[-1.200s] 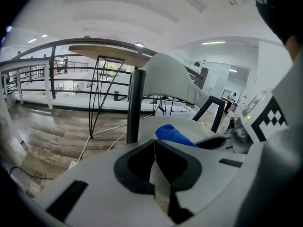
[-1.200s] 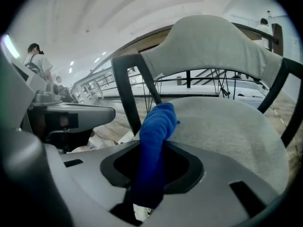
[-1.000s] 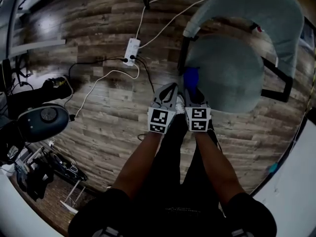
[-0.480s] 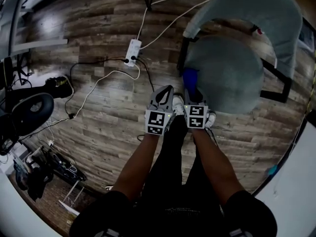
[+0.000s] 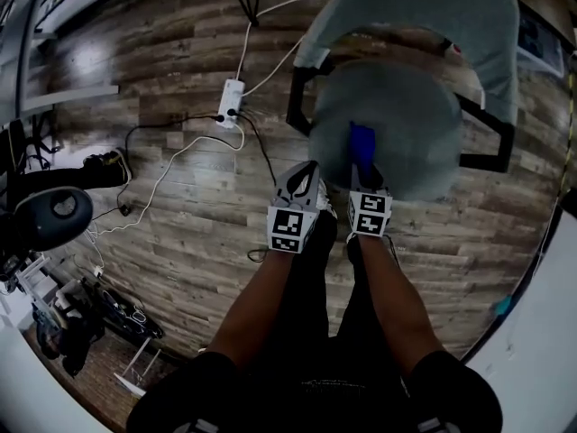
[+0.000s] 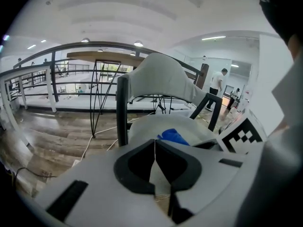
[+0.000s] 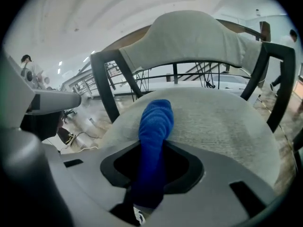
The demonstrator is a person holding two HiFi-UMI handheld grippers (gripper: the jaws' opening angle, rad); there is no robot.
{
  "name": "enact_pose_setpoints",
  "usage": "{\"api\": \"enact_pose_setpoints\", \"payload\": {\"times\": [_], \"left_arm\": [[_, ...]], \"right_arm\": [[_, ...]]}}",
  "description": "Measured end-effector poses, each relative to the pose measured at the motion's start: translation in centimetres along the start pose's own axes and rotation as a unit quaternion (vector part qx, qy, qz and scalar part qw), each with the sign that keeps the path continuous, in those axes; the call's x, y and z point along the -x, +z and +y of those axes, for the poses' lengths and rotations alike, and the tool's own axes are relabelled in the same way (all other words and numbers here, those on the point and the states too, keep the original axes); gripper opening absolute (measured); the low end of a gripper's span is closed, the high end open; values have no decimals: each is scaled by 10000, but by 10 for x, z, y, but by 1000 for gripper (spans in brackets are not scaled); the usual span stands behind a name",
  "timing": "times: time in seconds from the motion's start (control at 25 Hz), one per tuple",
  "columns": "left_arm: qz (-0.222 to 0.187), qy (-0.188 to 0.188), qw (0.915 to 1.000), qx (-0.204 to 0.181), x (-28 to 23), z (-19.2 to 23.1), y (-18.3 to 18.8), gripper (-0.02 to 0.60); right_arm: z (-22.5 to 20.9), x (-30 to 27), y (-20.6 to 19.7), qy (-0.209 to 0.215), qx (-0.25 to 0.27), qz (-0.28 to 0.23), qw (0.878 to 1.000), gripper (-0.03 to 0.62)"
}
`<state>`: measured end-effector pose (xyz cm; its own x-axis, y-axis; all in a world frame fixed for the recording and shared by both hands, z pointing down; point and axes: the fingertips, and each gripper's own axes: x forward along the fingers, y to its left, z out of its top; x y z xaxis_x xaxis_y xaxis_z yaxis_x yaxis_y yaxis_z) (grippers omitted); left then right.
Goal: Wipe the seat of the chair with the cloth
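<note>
1. Cloth [image 5: 361, 142] now lies further onto the seat [image 5: 415, 115] of the chair [image 5: 469, 25] than a second ago, clamped in the right gripper [image 5: 363, 177].
2. Wiping seems to be starting.
3. The left gripper [image 5: 304, 177] is closed and empty, just off the seat's front.
4. Count: one cloth, one chair, two grippers.

Wood floor [image 5: 171, 242]; white power strip [image 5: 227, 103] with cables, 11 o'clock; dark rounded object [image 5: 54, 213], 9 o'clock.
</note>
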<state>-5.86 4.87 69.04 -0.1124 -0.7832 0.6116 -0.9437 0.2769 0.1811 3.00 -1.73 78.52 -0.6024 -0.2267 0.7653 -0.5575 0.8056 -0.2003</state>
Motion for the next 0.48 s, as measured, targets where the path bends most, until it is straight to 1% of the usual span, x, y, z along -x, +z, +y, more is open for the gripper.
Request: {"api": "enact_pose_setpoints", "payload": {"times": [0.2, 0.48], "left_arm": [[58, -125, 9997, 202, -2, -34, -2, 11], [223, -362, 9990, 114, -13, -83, -10, 11]], "right_arm": [[-31, 16, -6, -111, -86, -34, 9999, 114], [-81, 37, -17, -328, -291, -117, 9990, 114]]}}
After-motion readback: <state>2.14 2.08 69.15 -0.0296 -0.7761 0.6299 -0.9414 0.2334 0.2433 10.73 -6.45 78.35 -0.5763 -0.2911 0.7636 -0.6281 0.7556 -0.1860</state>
